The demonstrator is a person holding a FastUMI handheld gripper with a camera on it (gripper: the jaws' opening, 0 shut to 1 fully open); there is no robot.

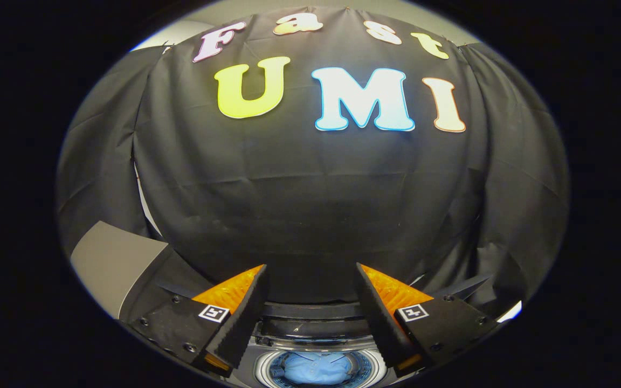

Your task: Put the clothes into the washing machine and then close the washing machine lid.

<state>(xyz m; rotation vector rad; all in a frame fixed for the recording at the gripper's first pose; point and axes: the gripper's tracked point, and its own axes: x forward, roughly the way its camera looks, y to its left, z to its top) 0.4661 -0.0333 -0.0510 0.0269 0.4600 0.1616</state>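
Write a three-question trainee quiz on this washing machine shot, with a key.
1. True or false: the claw is shut on a garment.
2. Where is the light blue cloth garment? A) draped over a finger B) inside the round washing machine drum C) on the black cloth wall.
3. Fill in: the dark glass washing machine lid stands ____, beyond the drum.

Key: 1. false, the fingers are spread apart with nothing between them. 2. B, the garment lies in the drum, between and below the fingers. 3. open; it is raised behind the opening.
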